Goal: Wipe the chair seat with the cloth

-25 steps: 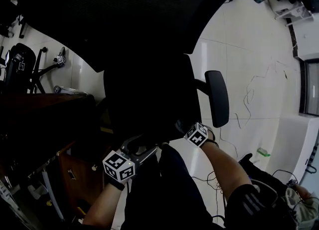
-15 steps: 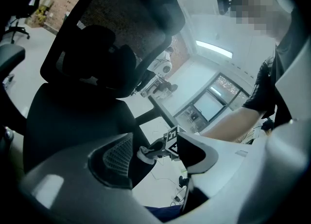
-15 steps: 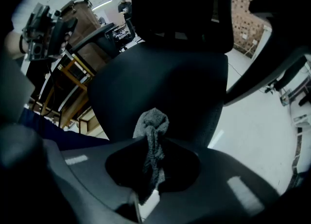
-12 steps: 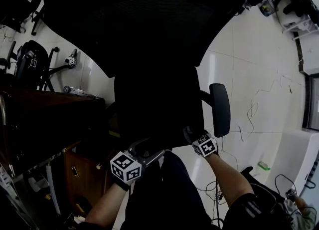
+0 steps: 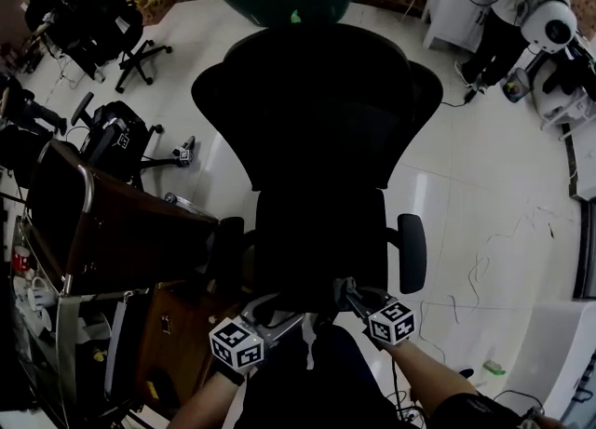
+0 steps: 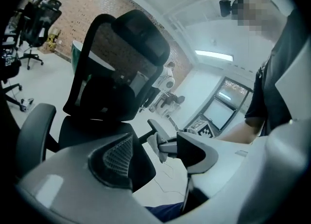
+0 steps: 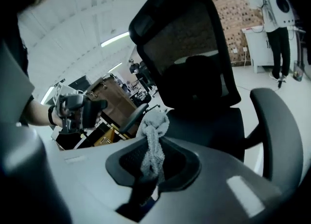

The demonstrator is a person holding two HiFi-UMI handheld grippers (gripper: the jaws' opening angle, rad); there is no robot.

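At the front edge of the black padded chair seat (image 5: 321,236), the left gripper (image 5: 279,314) and the right gripper (image 5: 352,295) sit close together, just short of the cushion.

Change over the last second: the head view has lifted and pulled back. The whole black mesh-backed office chair (image 5: 317,111) now shows, where a dark mass filled the frame before. Both tools hold roughly the same spot at the seat's front. Judgement: the operator is lining up and wiping has not begun.

State, right gripper (image 7: 150,167): jaws clamped on the pale grey terry cloth (image 7: 153,129), which bunches out ahead of the tips and appears clear of the seat. State, left gripper (image 6: 155,152): jaws apart, nothing between them.

Surface: the seat is dark and matte, too dark to judge any dirt.

Room: glossy pale tiled floor (image 5: 466,185). A brown wooden desk (image 5: 140,232) stands beside the chair at left, with spare black office chairs (image 5: 116,139) beyond it. A person (image 5: 507,4) stands at far right.
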